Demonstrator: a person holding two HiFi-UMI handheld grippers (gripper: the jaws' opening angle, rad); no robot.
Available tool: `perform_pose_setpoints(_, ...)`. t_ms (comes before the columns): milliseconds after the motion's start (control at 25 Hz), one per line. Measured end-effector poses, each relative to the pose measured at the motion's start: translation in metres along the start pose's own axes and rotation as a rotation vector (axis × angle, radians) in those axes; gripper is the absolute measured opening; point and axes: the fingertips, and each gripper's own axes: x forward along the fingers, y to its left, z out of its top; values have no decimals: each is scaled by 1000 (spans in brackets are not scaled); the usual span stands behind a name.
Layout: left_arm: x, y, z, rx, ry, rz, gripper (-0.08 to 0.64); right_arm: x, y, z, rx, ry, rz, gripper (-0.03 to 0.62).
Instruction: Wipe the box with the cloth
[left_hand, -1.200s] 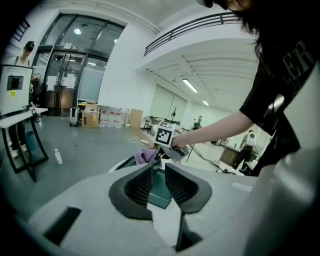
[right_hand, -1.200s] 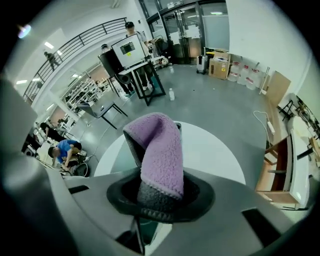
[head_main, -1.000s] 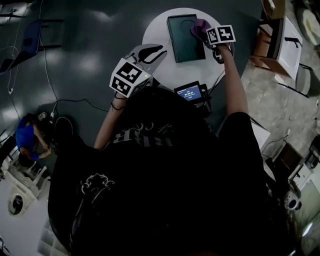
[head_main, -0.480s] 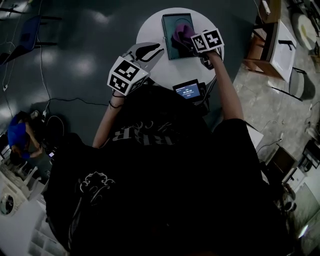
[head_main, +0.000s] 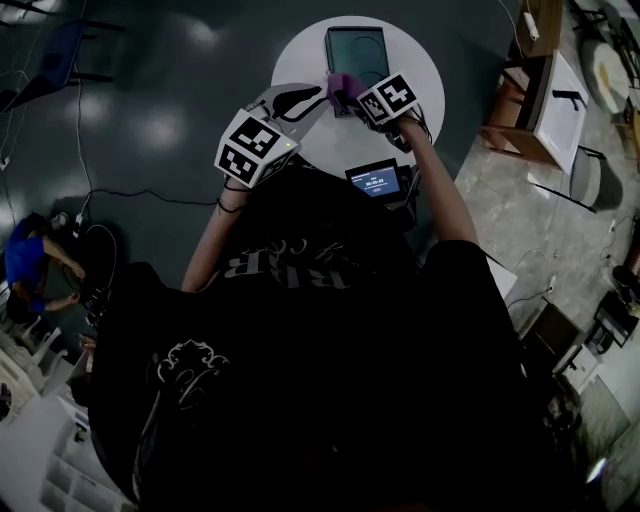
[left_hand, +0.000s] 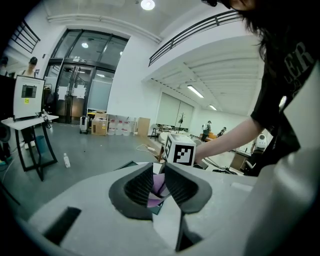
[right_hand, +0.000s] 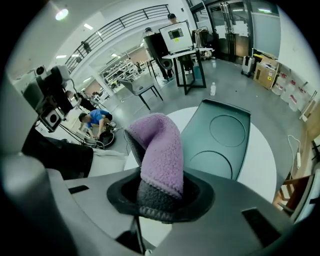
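Note:
A dark green flat box (head_main: 357, 52) lies on the round white table (head_main: 420, 75). My right gripper (head_main: 352, 90) is shut on a purple cloth (head_main: 343, 86) at the box's near left corner. In the right gripper view the cloth (right_hand: 160, 147) stands up out of the right gripper (right_hand: 159, 195), with the box (right_hand: 220, 140) ahead to the right. Whether the cloth touches the box I cannot tell. My left gripper (head_main: 297, 101) hovers over the table's near left edge. In the left gripper view, the left gripper (left_hand: 159, 177) shows a narrow gap holding nothing, the cloth (left_hand: 159, 184) visible beyond.
A small device with a lit screen (head_main: 378, 182) sits at the table's near edge. Wooden furniture (head_main: 545, 90) stands to the right. A person in blue (head_main: 20, 265) crouches on the floor at left among cables. A chair (right_hand: 142, 87) stands beyond the table.
My right gripper has dragged the cloth from the box's far right side across its top to the near left corner. The left gripper has barely moved.

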Motion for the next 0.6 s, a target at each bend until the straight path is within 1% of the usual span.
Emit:
perform_pose_setpoints(120, -3, -1, 0, 0, -3, 3, 66, -1, -11, -13, 14, 22, -29, 106)
perform_pose_setpoints(240, -5, 0, -1, -1, -1, 2, 66, -8, -24, -21, 68, 8, -44, 106)
perform_pose_setpoints(360, -4, -1, -1, 4, 0, -6, 66, -17, -41, -30, 111, 3, -81, 106)
perform_pose_setpoints(600, 6, -13, -4, 15, 7, -39, 66, -36, -74, -61, 210, -13, -144, 106)
